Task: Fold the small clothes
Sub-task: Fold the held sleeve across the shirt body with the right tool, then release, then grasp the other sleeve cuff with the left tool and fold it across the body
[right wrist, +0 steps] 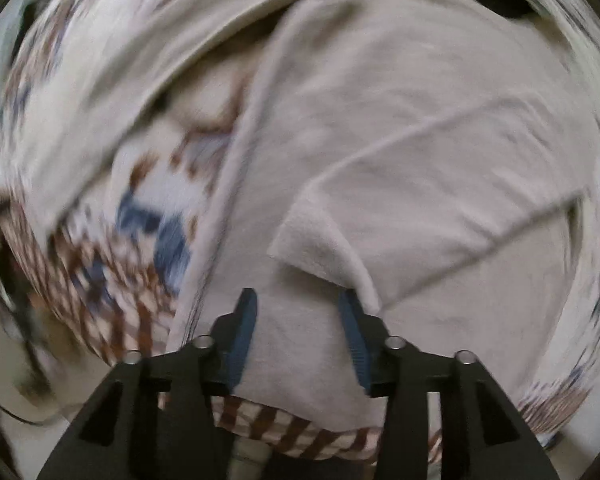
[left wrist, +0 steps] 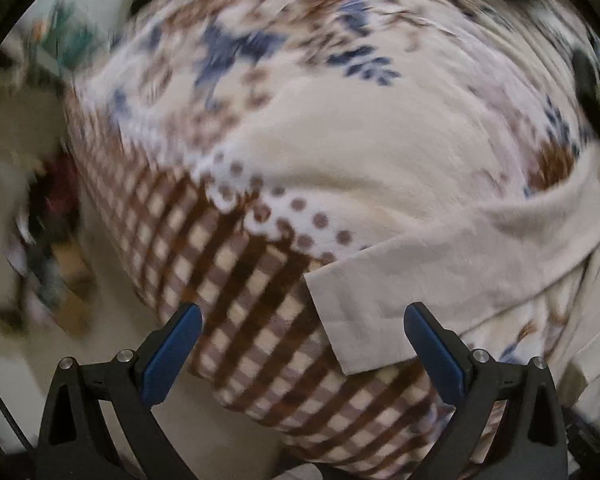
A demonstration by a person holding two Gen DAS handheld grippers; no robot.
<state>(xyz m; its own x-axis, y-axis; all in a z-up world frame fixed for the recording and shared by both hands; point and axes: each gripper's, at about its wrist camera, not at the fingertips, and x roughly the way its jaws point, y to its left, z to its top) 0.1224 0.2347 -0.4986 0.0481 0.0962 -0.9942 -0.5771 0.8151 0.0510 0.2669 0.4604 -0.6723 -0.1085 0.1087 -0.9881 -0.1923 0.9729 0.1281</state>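
While left tool hovers agape over blanket, right tool apparently straddles cream garment, unclenched

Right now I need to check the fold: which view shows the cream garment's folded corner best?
The right wrist view: the folded corner sits centered on the cream garment. The left wrist view shows only a sleeve end.

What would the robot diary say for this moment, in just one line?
left gripper: open, above blanket | right gripper: open, over cream garment | garment: spread on blanket, part folded | both views blurred
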